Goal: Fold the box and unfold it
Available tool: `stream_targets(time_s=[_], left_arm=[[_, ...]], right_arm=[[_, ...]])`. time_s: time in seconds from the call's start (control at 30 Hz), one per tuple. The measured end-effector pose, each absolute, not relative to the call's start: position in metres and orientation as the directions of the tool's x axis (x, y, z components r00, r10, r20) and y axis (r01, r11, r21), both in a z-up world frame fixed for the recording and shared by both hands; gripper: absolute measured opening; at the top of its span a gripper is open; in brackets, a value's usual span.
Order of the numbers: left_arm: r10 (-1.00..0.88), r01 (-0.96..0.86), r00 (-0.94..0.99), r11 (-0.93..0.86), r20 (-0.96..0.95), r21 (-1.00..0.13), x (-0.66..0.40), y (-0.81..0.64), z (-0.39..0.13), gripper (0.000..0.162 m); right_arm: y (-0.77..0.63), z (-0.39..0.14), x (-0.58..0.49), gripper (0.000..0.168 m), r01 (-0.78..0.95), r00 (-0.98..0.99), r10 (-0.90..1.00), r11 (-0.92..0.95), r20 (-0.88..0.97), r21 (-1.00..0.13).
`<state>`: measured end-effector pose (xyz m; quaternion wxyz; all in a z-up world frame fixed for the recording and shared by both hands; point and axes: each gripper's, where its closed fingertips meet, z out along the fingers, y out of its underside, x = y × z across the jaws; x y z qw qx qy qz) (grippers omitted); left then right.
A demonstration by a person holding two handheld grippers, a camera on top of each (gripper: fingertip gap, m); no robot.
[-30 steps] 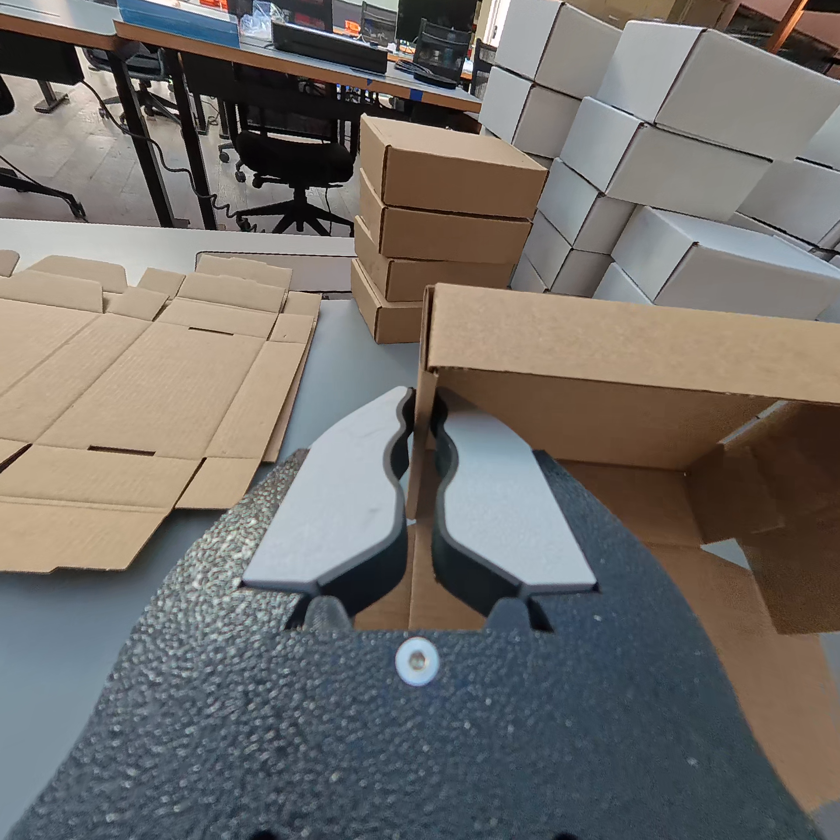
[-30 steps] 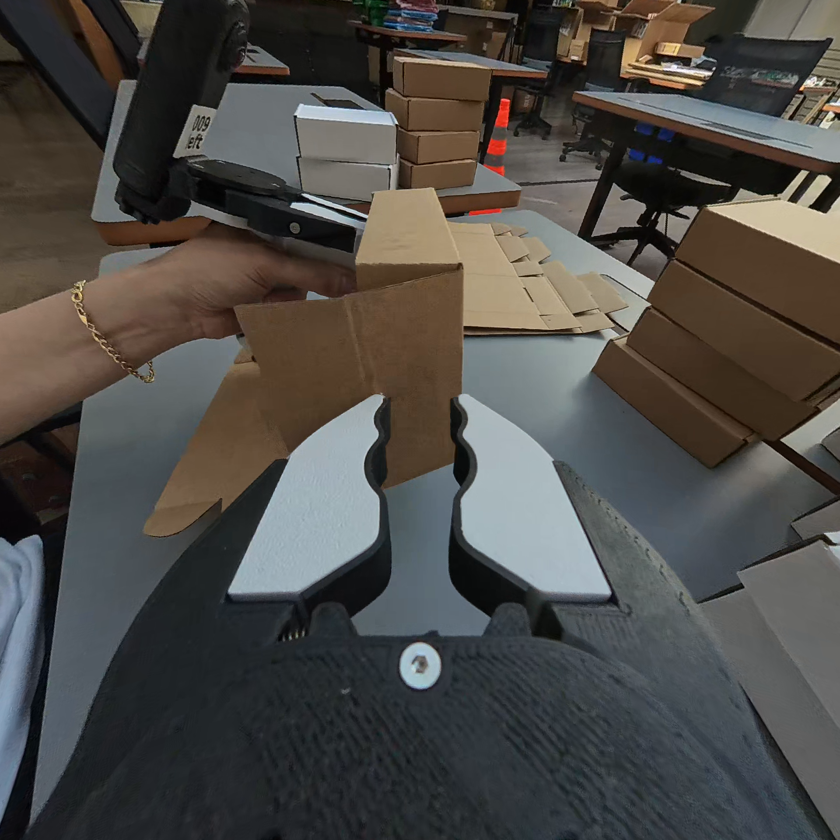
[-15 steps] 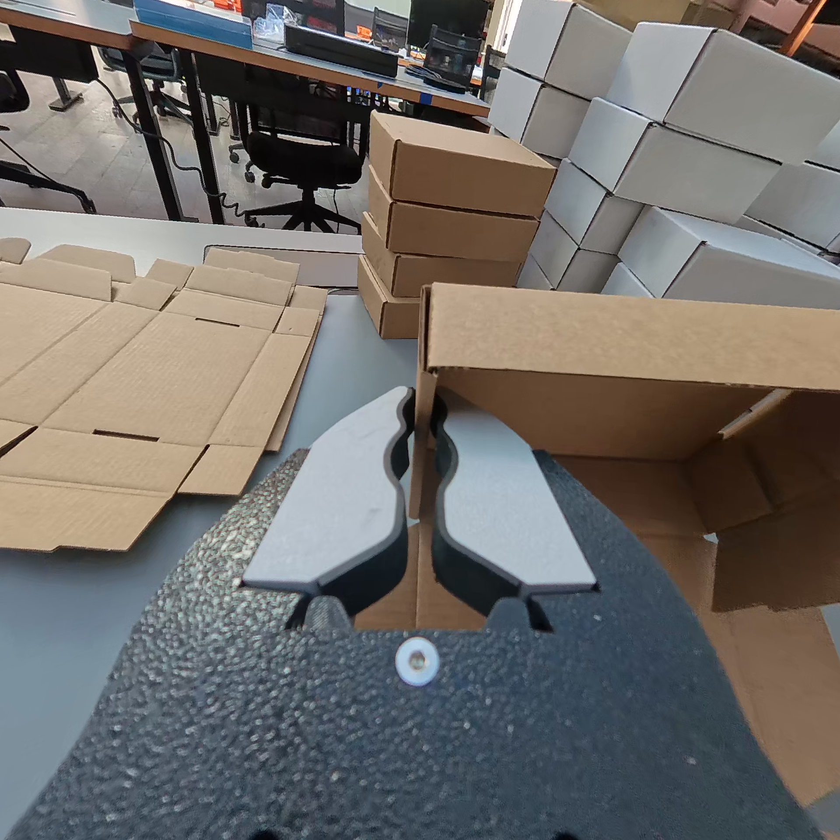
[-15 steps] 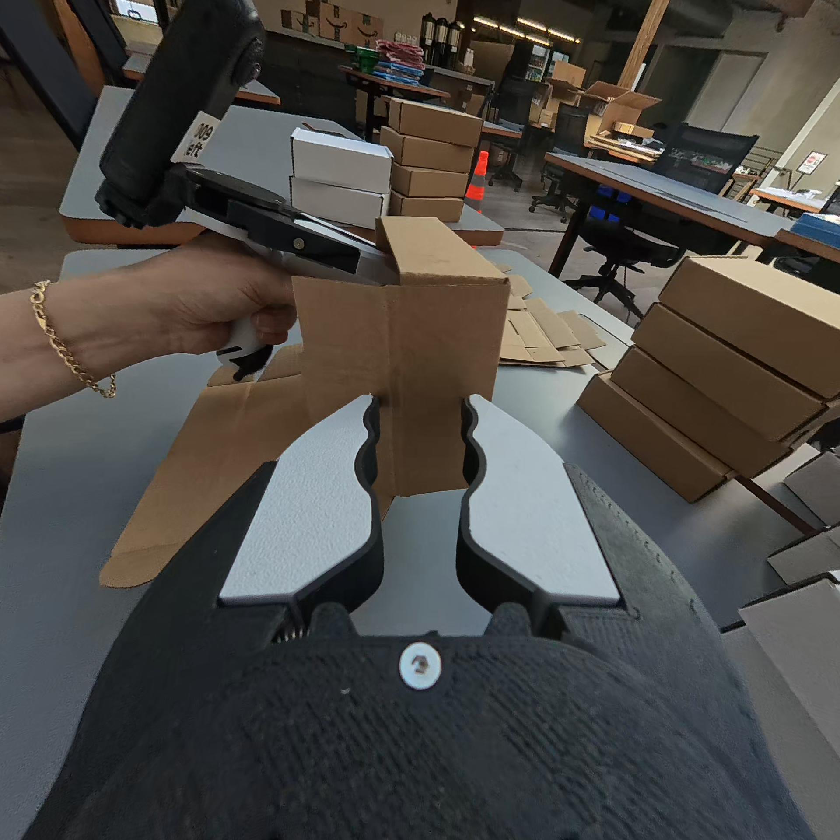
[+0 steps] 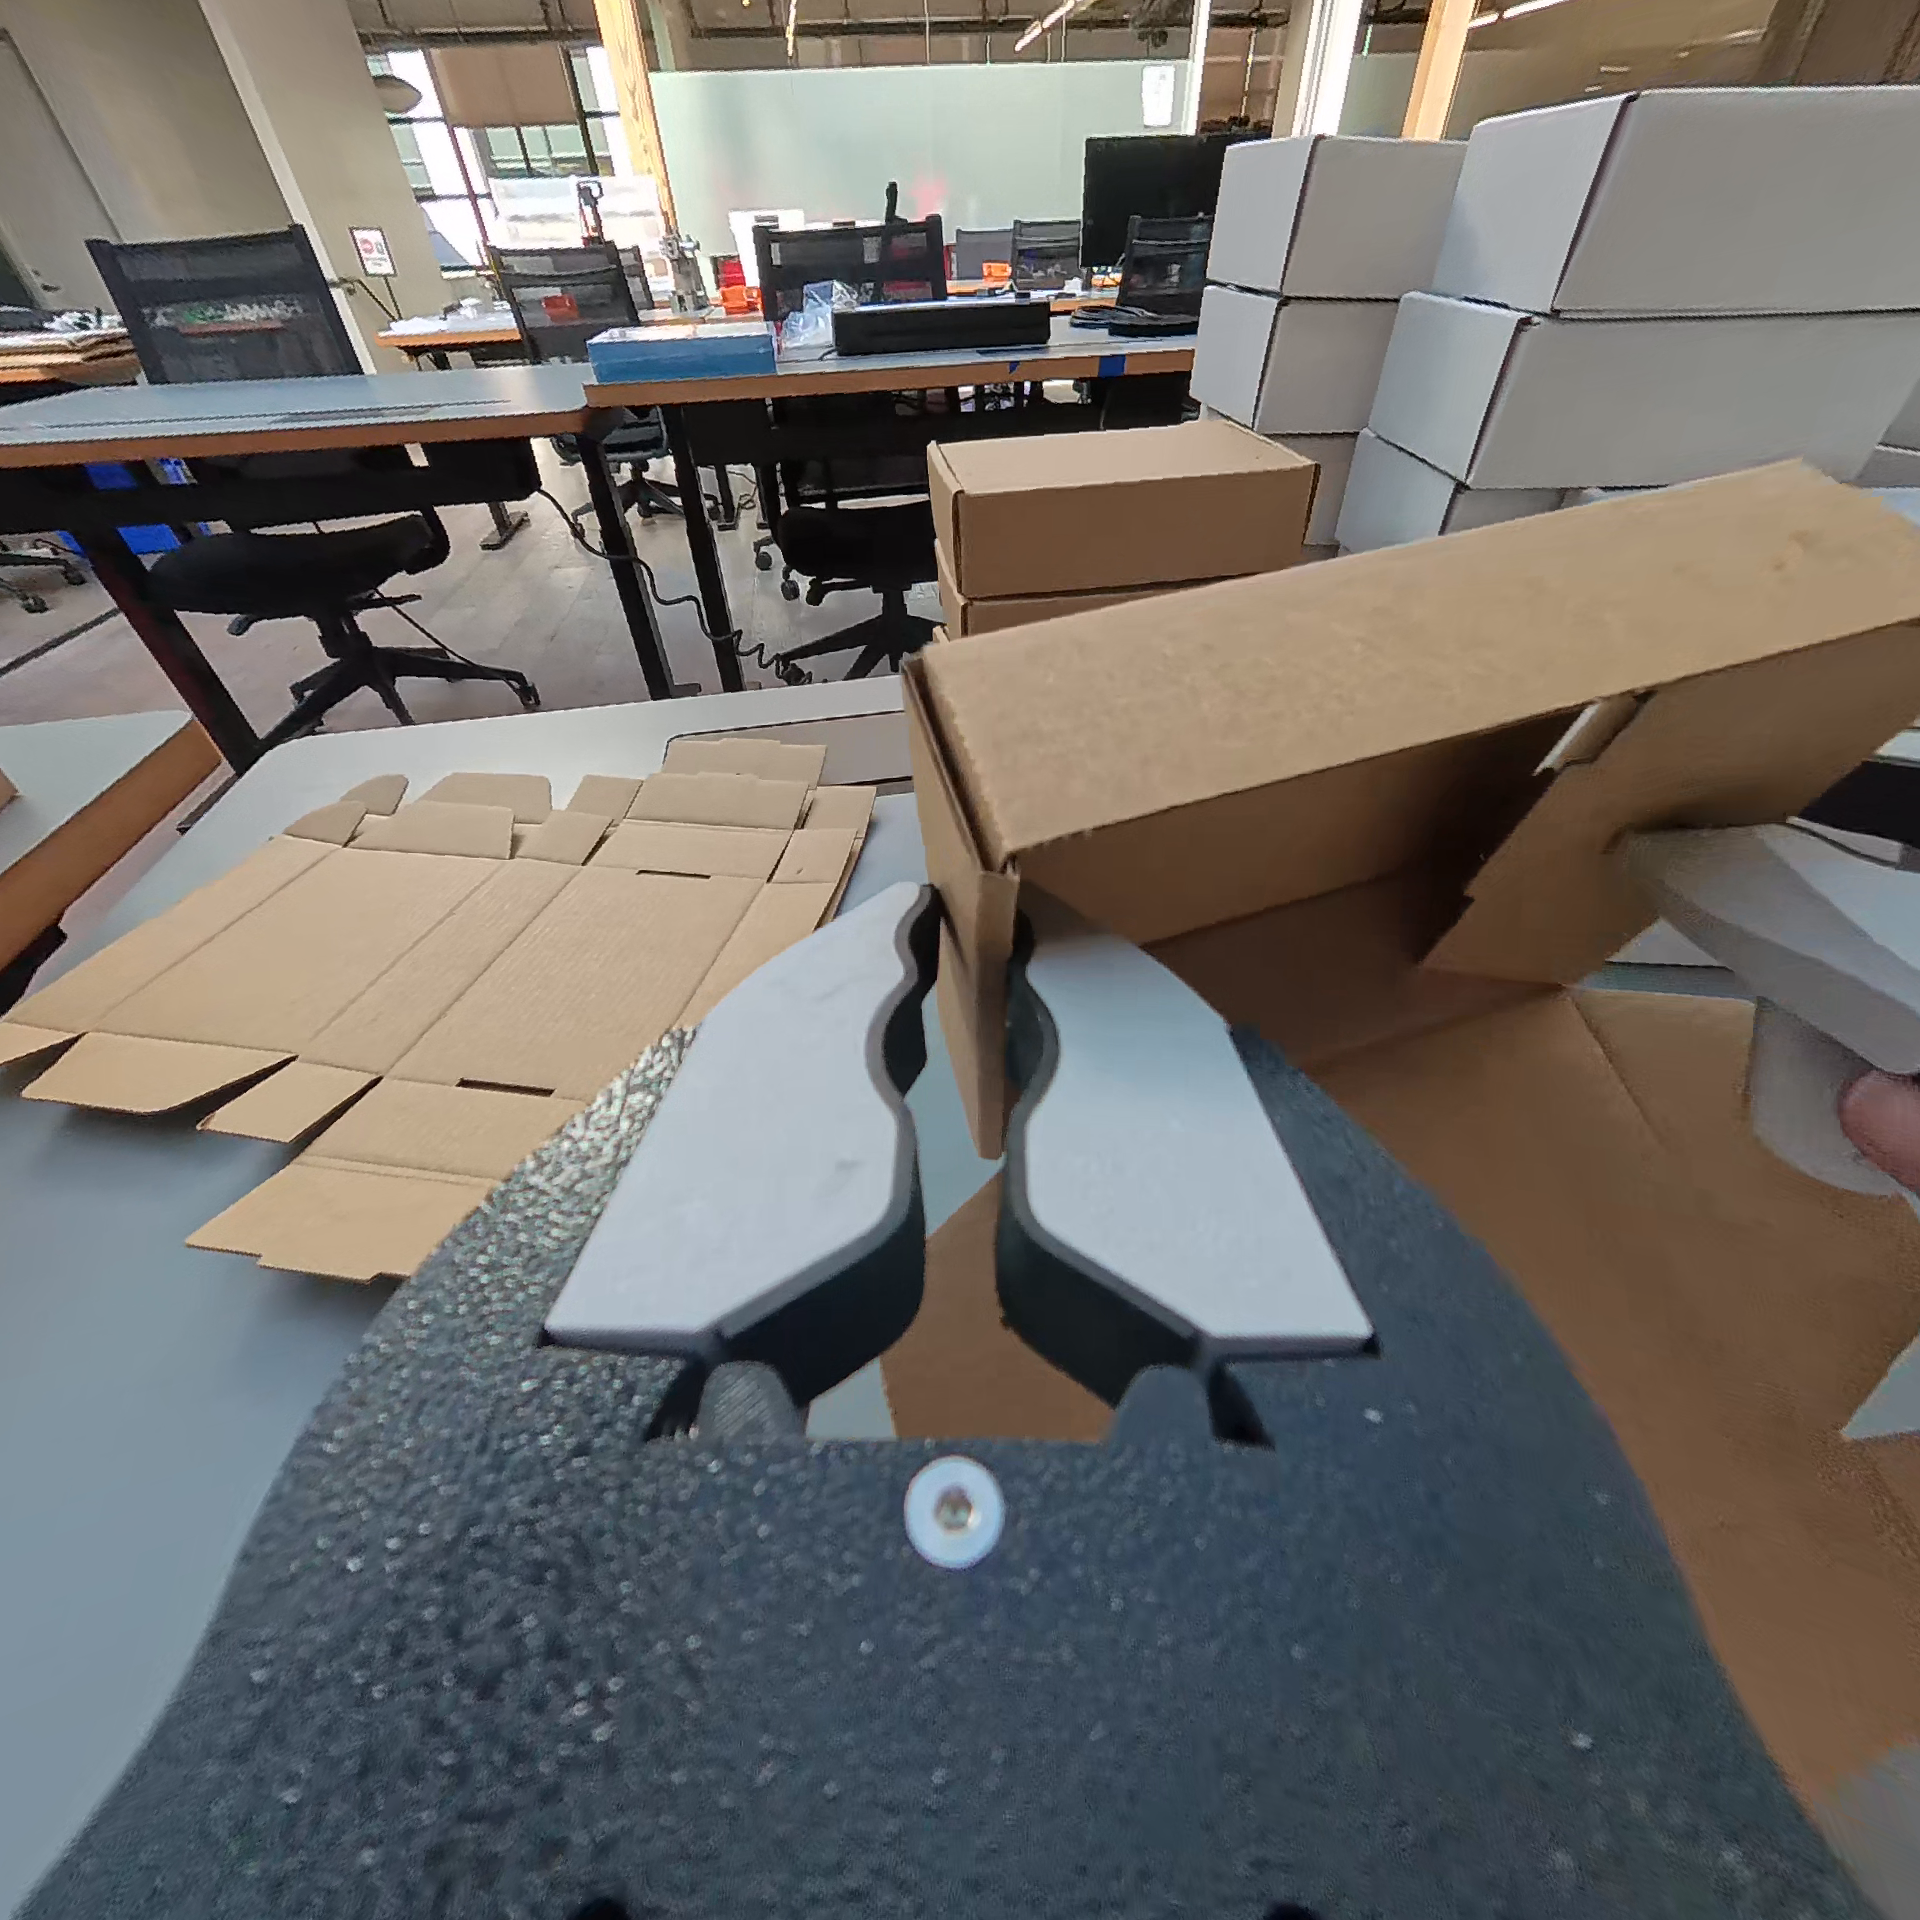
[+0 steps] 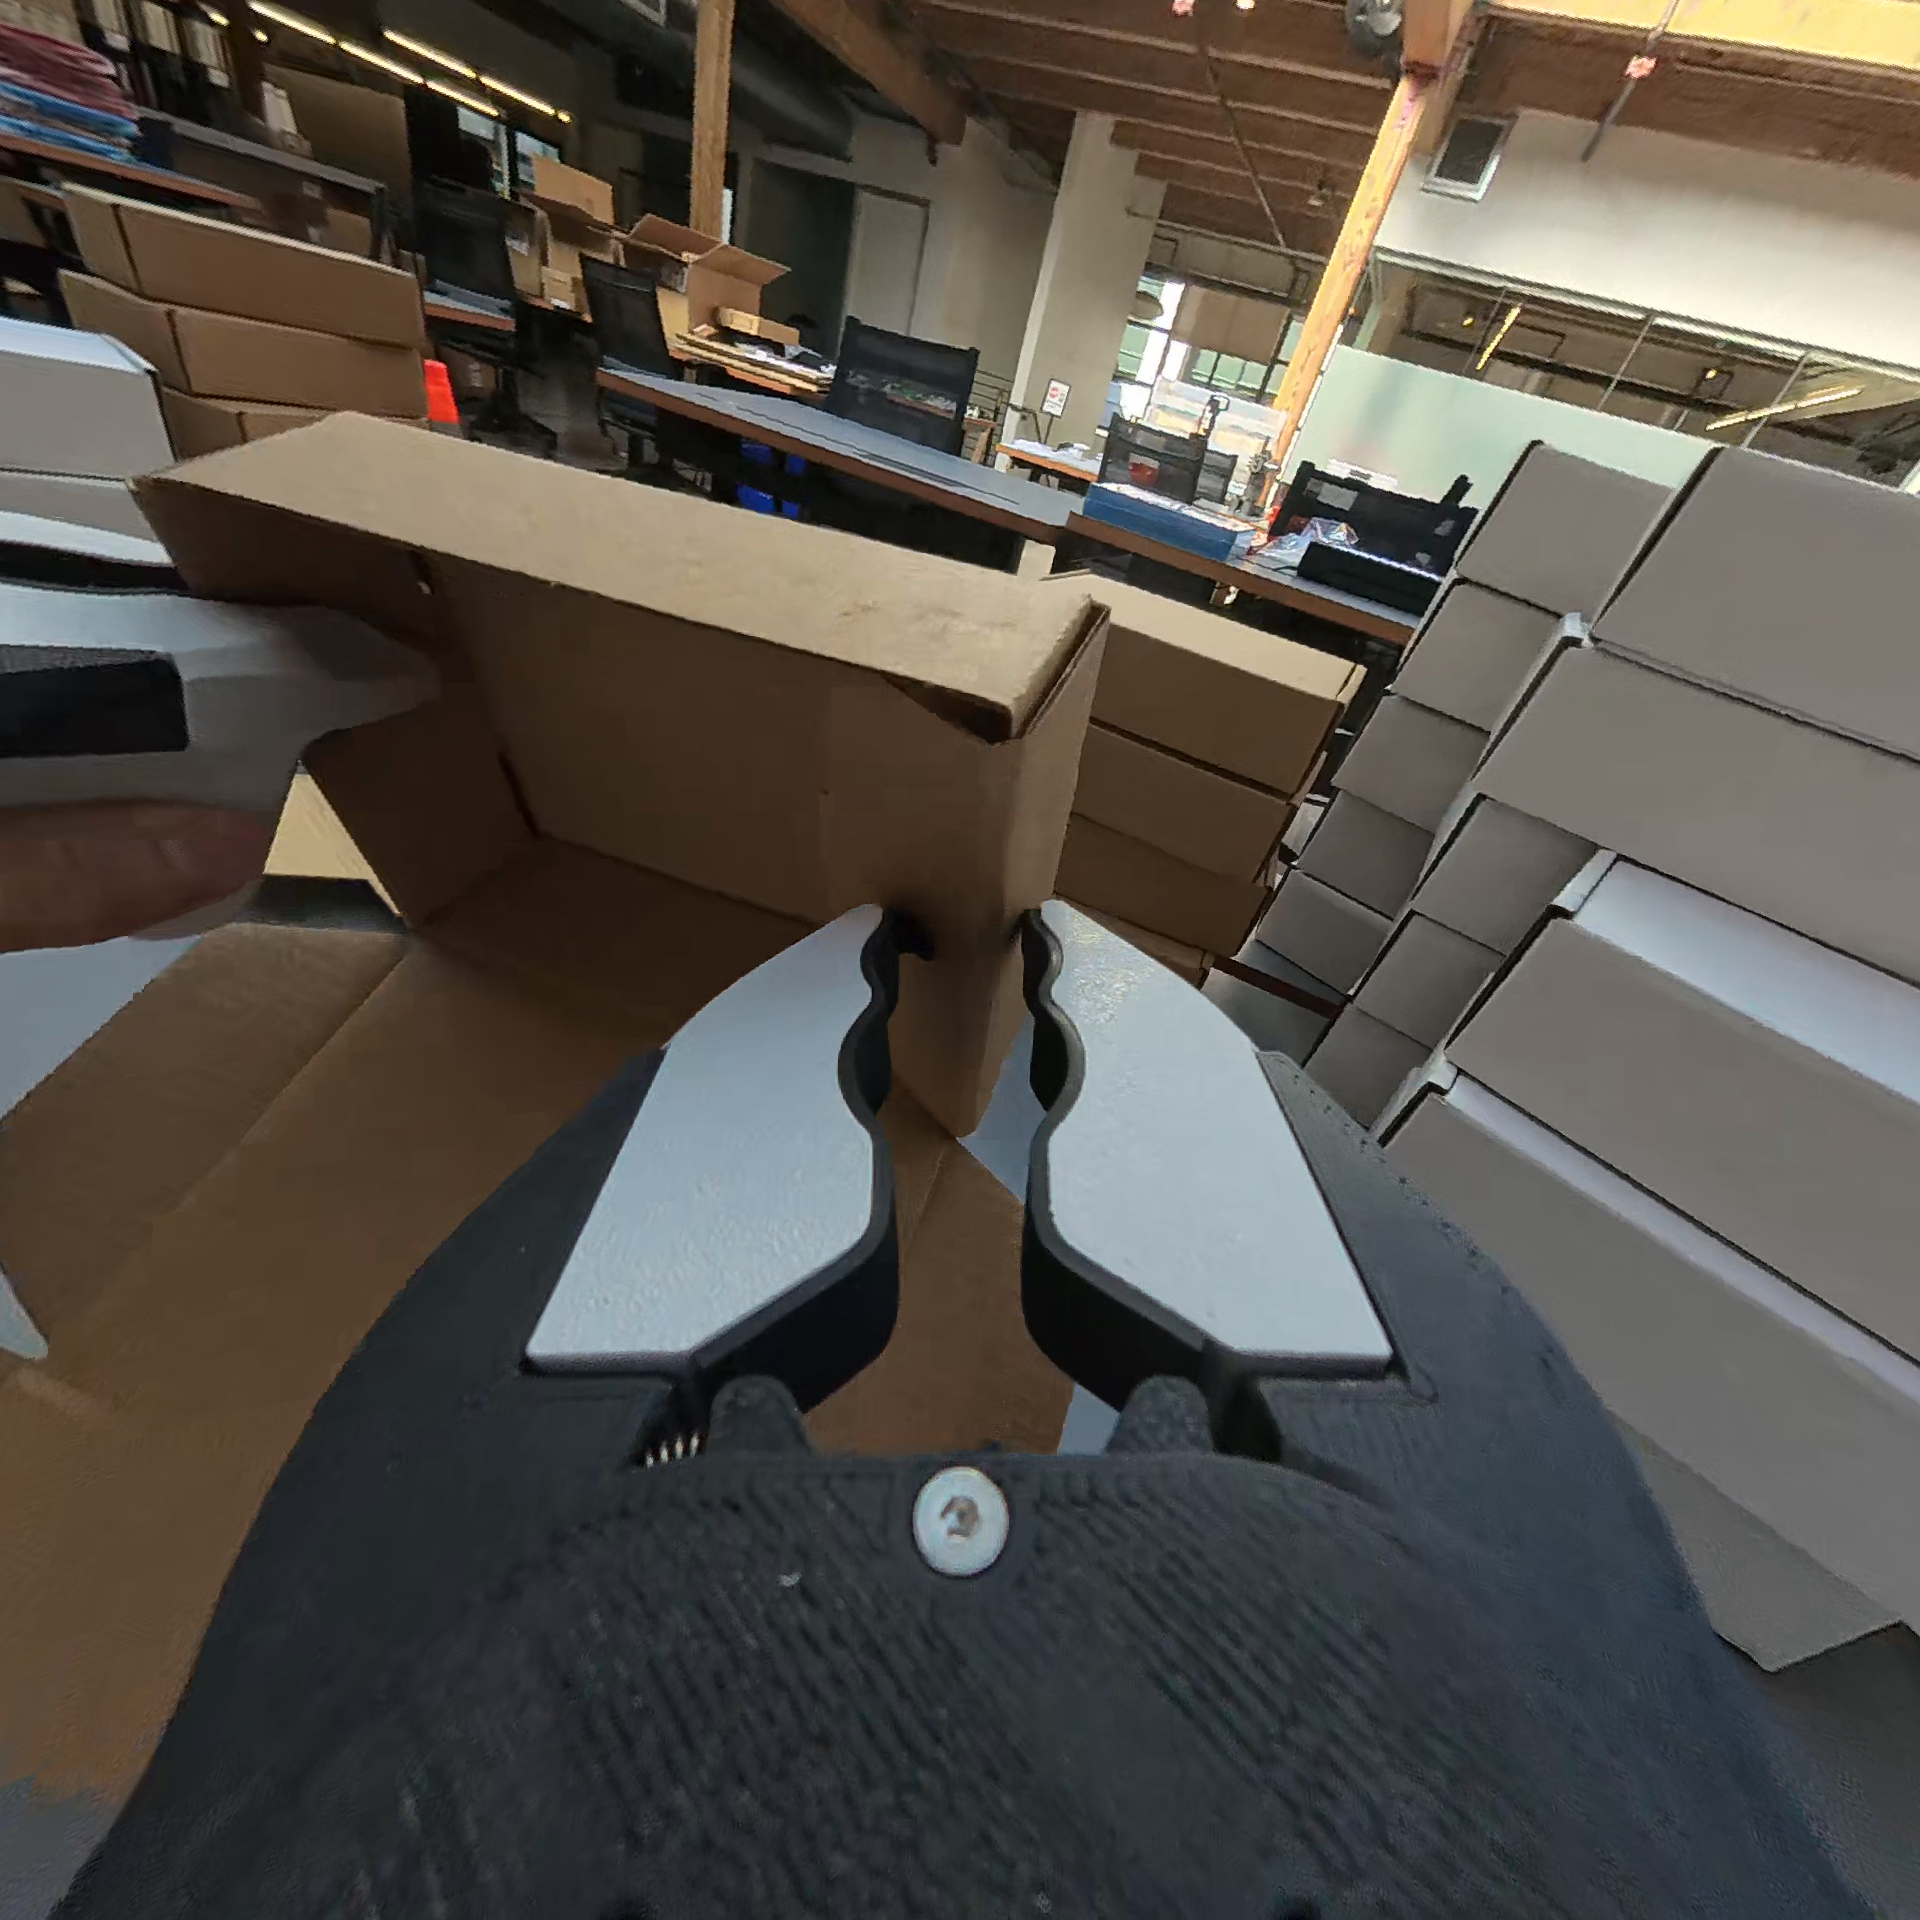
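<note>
A brown cardboard box [image 5: 1403,665] is half folded, with its long wall rolled over and its lid panel lying flat toward me. My left gripper [image 5: 971,925] is shut on the box's left end wall. My right gripper [image 6: 956,920] is shut on the right end wall of the box [image 6: 675,727]. A finger of the right gripper [image 5: 1745,914] shows at the right edge of the left wrist view. A finger of the left gripper [image 6: 291,665] shows at the left of the right wrist view. The box is held between both grippers, tilted.
Flat cardboard blanks [image 5: 436,987] lie on the grey table [image 5: 156,1403] to the left. A stack of closed brown boxes [image 5: 1112,520] stands behind the box. Stacked white boxes [image 6: 1662,831] stand close on the right. Desks and chairs are beyond.
My right gripper has swung round to the box's right end and closed on the end wall. Both views have tilted up, and the box has turned with the grippers.
</note>
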<state>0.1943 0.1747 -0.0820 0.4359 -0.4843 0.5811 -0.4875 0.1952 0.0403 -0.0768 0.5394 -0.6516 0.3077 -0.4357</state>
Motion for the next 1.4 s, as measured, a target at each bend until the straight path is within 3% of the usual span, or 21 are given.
stream_targets(time_s=[0.13,0.3,0.4,0.67,0.8,1.1,1.27,1.4], left_arm=[[-0.992,-0.12,-0.13,0.026,-0.01,-0.992,0.196,0.177,-0.08,0.01],[-0.992,-0.135,-0.127,-0.003,0.021,-0.991,0.198,0.184,-0.087,0.009],[-0.987,-0.164,-0.145,-0.047,0.071,-0.985,0.2,0.184,-0.093,0.01],[-0.988,-0.17,-0.137,-0.049,0.072,-0.984,0.204,0.188,-0.092,0.01],[-0.985,-0.182,-0.149,-0.06,0.087,-0.981,0.205,0.189,-0.092,0.01],[-0.991,-0.186,-0.122,-0.031,0.054,-0.982,0.207,0.184,-0.093,0.013],[-0.993,-0.173,-0.11,-0.026,0.046,-0.985,0.208,0.185,-0.092,0.012],[-0.991,-0.173,-0.124,-0.035,0.057,-0.984,0.208,0.184,-0.091,0.013]], right_arm=[[0.043,-0.07,0.206,0.022,0.154,0.358,-0.882,-0.267,0.306,-0.951],[0.052,-0.066,0.206,0.025,0.254,0.44,-0.828,-0.258,0.348,-0.932],[0.053,-0.071,0.211,0.026,0.226,0.483,-0.807,-0.262,0.341,-0.938],[0.06,-0.063,0.212,0.032,0.361,0.44,-0.746,-0.364,0.501,-0.859],[0.062,-0.067,0.218,0.031,0.33,0.467,-0.733,-0.374,0.495,-0.867],[0.052,-0.074,0.241,0.015,0.137,0.313,-0.861,-0.376,0.401,-0.916],[0.048,-0.07,0.241,0.009,0.169,0.248,-0.904,-0.314,0.349,-0.934],[0.049,-0.072,0.244,0.016,0.219,0.202,-0.889,-0.368,0.411,-0.904]])
